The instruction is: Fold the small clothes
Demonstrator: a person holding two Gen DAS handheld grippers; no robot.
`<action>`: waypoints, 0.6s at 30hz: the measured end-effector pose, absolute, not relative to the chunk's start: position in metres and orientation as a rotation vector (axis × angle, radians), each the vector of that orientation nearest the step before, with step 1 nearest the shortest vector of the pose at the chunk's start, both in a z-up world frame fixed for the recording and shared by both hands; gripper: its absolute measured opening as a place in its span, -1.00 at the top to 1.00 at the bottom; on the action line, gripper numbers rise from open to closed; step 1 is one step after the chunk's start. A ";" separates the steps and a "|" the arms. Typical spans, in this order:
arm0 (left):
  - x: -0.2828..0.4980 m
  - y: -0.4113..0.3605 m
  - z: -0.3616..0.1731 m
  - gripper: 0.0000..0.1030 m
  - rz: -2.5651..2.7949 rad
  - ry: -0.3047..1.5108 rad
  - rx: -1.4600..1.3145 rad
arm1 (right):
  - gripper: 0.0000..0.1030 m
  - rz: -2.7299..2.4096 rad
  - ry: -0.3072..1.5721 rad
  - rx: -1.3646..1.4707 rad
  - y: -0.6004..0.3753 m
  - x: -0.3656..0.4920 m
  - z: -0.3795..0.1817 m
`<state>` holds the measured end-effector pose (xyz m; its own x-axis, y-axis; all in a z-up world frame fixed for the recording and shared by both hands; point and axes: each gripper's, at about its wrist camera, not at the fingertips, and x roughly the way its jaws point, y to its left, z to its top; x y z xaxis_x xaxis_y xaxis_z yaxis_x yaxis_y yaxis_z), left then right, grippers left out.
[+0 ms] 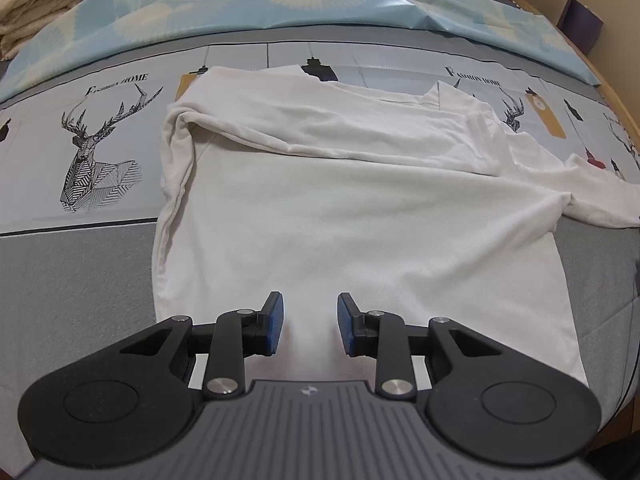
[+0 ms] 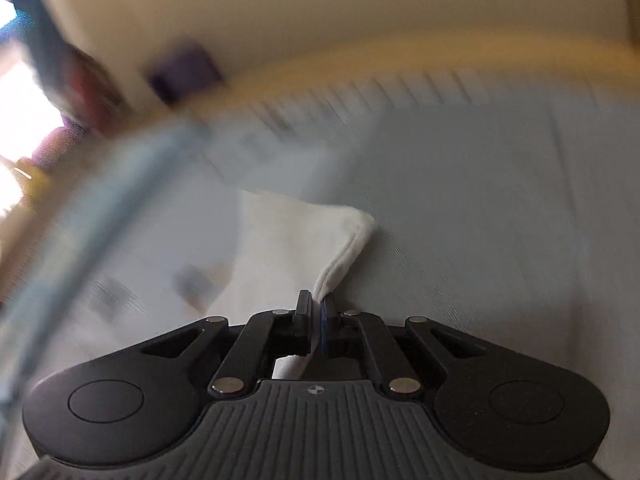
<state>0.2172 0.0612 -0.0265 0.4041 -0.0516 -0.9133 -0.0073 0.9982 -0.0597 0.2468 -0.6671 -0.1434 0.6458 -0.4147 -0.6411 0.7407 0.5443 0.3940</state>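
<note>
Two hand-held grippers work over a bed (image 1: 80, 280) covered by a grey sheet printed with geometric stag heads (image 1: 96, 152) and hanging lamps. In the left wrist view a white long-sleeved top (image 1: 320, 200) lies spread across the middle of the bed, its body running away from the camera; one sleeve is folded across the upper part of the garment, and the other sleeve (image 1: 592, 196) trails off toward the right edge of the view. The left hand-held gripper (image 1: 310, 326) hangs over the near hem of the top with its blue-padded fingers (image 1: 274, 324) parted and nothing between them, only white cloth beneath the gap. Beyond the top a pale blue patterned cloth (image 1: 280, 4) lies across the far side of the bed, and a cream knitted blanket (image 1: 36, 4) is bundled at the far left corner. The right wrist view is heavily blurred around the edges. The right hand-held gripper (image 2: 316, 320) is clenched, its fingers pressed together on a bunched edge of the white fabric (image 2: 296, 248), which fans out from the fingertips over the grey sheet. A wooden bed edge (image 2: 440, 52) and a beige wall (image 2: 320, 8) show behind, with a dark purple object (image 2: 180, 72) too smeared to identify.
</note>
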 end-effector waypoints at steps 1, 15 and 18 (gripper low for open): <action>0.217 0.062 -0.026 0.37 -0.027 1.152 -0.061 | 0.94 -0.733 0.533 0.644 -0.665 0.251 -0.137; 0.208 0.092 -0.012 0.36 -0.025 1.126 -0.121 | 0.48 -0.789 0.697 0.344 -0.610 0.264 -0.090; 0.200 0.105 -0.007 0.36 -0.017 1.115 -0.142 | 0.48 -0.621 0.697 0.365 -0.575 0.255 -0.066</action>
<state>0.2003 0.1049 -0.0074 0.4409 -0.0851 -0.8935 -0.0572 0.9908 -0.1226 0.2553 -0.5745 -0.0658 0.5995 -0.4055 -0.6901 0.6393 0.7613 0.1080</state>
